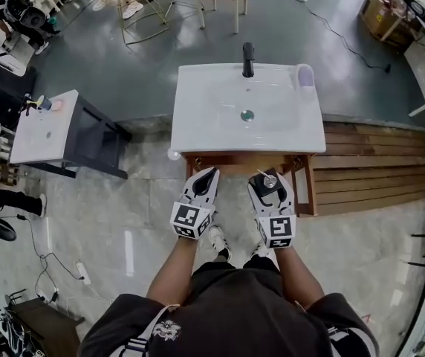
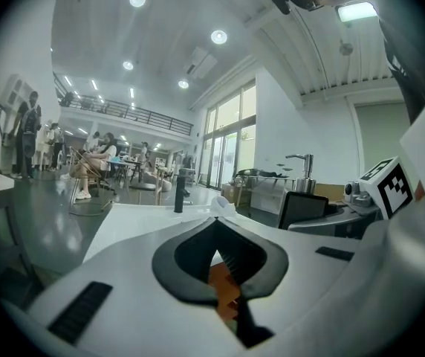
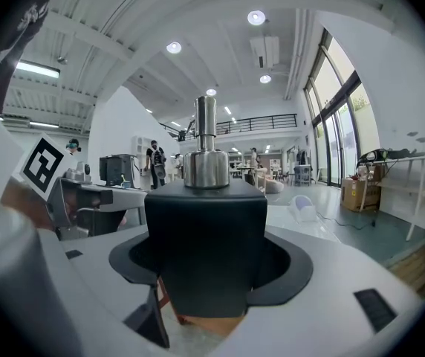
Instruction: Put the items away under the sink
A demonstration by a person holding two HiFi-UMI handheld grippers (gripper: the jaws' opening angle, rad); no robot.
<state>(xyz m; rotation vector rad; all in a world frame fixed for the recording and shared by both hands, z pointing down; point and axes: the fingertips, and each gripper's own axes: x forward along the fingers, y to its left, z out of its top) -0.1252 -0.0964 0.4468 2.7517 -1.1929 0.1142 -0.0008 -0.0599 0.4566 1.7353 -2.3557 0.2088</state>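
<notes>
I am finding no words or numbers to read; the left cube (image 1: 189,220) at seven o'clock and the right cube (image 1: 280,230) at five are showing only square patterns.

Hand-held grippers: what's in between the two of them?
Only grey floor, the head view shows, between the left hand-held gripper and the right hand-held gripper holding the soap dispenser.

I am counting two grippers, the left gripper (image 1: 206,177) and the right gripper (image 1: 270,178). I am also seeing one black pump bottle (image 3: 205,229), one white sink (image 1: 212,117), one black tap (image 1: 248,59), one lilac object (image 1: 305,75) and one second white washstand (image 1: 45,129).
</notes>
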